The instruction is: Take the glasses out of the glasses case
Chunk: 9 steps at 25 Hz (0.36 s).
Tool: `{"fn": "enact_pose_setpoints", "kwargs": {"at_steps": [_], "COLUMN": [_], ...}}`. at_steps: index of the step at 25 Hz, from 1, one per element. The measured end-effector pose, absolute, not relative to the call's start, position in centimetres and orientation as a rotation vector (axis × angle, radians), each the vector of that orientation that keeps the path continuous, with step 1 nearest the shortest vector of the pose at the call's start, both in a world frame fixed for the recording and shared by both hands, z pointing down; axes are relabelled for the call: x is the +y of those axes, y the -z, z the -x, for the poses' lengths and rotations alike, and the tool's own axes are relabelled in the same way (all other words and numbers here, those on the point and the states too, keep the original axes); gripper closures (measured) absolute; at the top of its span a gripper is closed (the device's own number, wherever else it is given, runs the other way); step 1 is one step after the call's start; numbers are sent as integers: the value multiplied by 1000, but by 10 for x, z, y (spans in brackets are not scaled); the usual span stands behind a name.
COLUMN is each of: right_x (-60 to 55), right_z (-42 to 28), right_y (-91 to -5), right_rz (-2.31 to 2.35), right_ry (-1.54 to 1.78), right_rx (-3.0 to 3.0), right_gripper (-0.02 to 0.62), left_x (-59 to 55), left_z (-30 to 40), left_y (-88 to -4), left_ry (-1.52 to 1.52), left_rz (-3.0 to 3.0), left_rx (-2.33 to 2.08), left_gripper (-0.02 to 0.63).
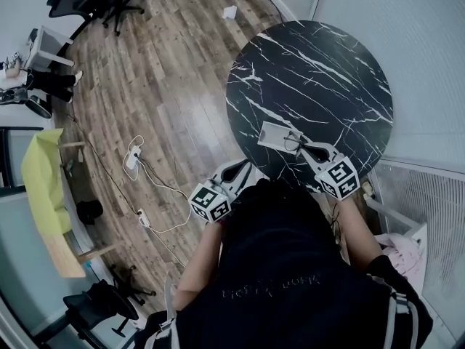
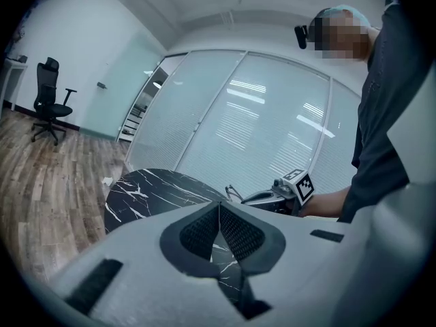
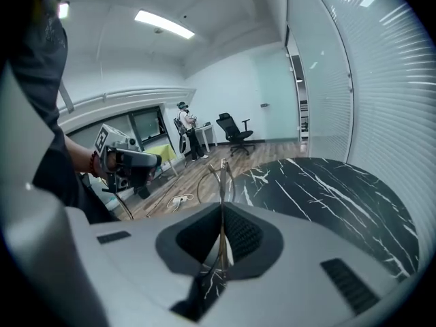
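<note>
A flat grey glasses case (image 1: 270, 134) lies on the near part of the round black marble table (image 1: 320, 71). My right gripper (image 1: 308, 151) is just beside the case's near end, shut on the thin wire glasses (image 1: 293, 142). In the right gripper view the glasses (image 3: 218, 177) stick up out of the pinched jaws of the right gripper (image 3: 221, 208). My left gripper (image 1: 238, 171) hovers off the table's near left edge over the floor, shut and holding nothing. Its pads (image 2: 204, 231) meet in the left gripper view, which also shows the right gripper (image 2: 272, 197) and the glasses (image 2: 234, 193).
Wooden floor lies left of the table, with a power strip and cables (image 1: 134, 156) and a scrap of paper (image 1: 229, 11). An office chair (image 1: 94, 0) stands at the back, a yellow chair (image 1: 42, 173) at the left. Frosted glass walls (image 1: 407, 20) close the right side.
</note>
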State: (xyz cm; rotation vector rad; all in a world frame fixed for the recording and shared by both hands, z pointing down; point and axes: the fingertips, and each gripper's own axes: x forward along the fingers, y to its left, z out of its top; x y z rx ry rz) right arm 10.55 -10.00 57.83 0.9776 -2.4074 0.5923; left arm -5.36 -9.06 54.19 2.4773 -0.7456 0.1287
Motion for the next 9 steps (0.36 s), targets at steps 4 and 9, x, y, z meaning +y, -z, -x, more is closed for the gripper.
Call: {"fn": "enact_pose_setpoints", "kwargs": {"at_steps": [4,9], "right_x": [-99,-91], "right_z": [-110,-116], "right_y": [-567,-549], "right_rz": [-1005,-1031], "right_ry": [-593,-587], "right_rx": [-2439,-2519], "right_gripper": [563,563], "left_x": [-95,-99], "left_z": [51,48], "left_y": [-542,-537], "left_ry": [-126,-110], "left_rz": [-2482,-2491], "left_rx": [-730,-727], "left_gripper": [586,586]}}
